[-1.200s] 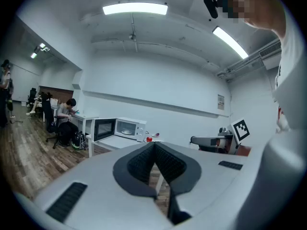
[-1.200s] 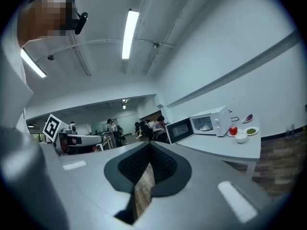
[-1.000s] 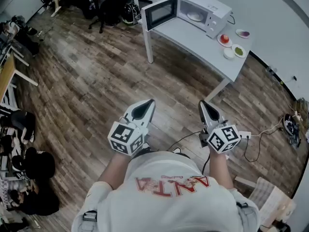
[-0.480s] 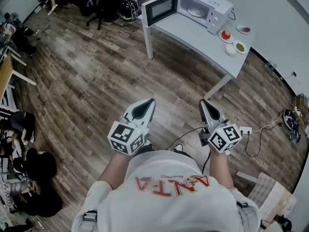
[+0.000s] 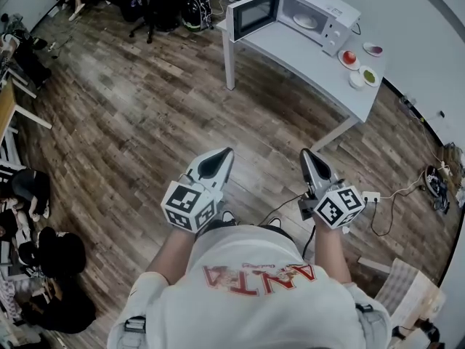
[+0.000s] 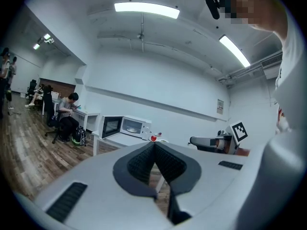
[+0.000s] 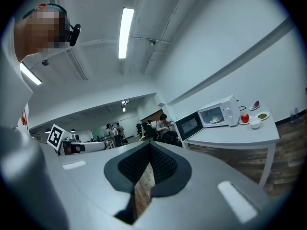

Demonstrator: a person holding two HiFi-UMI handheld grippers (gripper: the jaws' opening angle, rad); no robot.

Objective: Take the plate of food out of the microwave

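Observation:
A white microwave [image 5: 320,14] stands on a white table [image 5: 305,60] far ahead, its door [image 5: 252,14] swung open to the left. Inside it lies a white plate of food [image 5: 306,22], also seen in the right gripper view as the plate of food [image 7: 216,120]. I hold my left gripper [image 5: 220,158] and right gripper [image 5: 306,158] close to my body over the wooden floor, well short of the table. Both have their jaws shut with nothing between them. The microwave [image 6: 128,126] looks small in the left gripper view.
To the right of the microwave sit a plate with a red fruit [image 5: 349,57], a dish of green food [image 5: 369,75], a small white bowl [image 5: 356,81] and another dish [image 5: 373,49]. Cables and a power strip [image 5: 370,197] lie on the floor at right. People sit at desks at far left.
The table and microwave have shifted slightly rightward and downward in the head view. Both grippers keep the same place and stay shut.

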